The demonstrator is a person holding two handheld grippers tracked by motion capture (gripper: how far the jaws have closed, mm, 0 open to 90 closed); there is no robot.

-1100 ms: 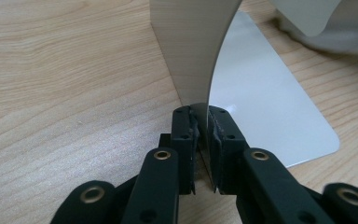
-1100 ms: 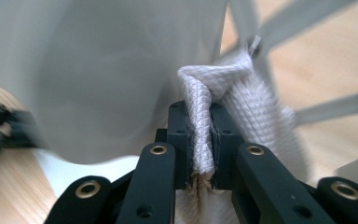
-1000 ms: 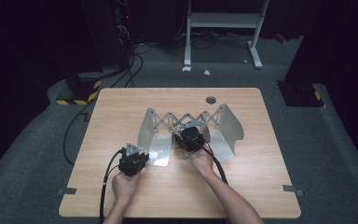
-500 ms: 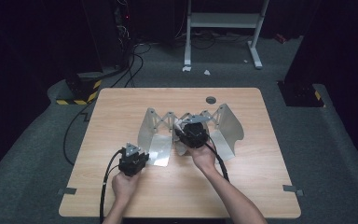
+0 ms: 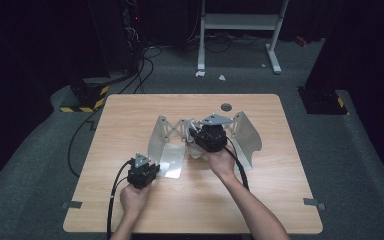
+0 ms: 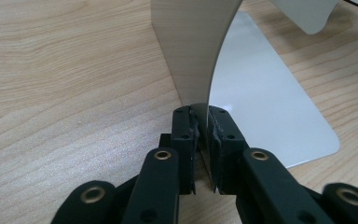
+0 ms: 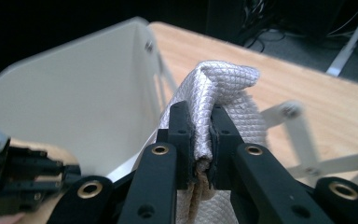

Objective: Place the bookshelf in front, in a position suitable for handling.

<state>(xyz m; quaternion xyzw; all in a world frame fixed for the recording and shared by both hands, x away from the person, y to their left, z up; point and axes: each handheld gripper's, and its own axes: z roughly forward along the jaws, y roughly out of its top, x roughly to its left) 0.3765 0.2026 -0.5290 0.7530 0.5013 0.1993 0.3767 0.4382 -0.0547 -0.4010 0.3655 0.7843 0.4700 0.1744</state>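
I observe the right gripper [image 5: 196,134] has risen from the wooden table [image 5: 130,115], lifting its clamped quilted cloth [image 7: 223,93] up between the white rack [image 5: 247,135] panels.

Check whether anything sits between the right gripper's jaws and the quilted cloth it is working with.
Nothing visible does. The right gripper is shut directly on a fold of the quilted cloth, pads pressing it from both sides. The white folding rack stands behind and beside it, not between. The left gripper clamps the rack's panel edge.
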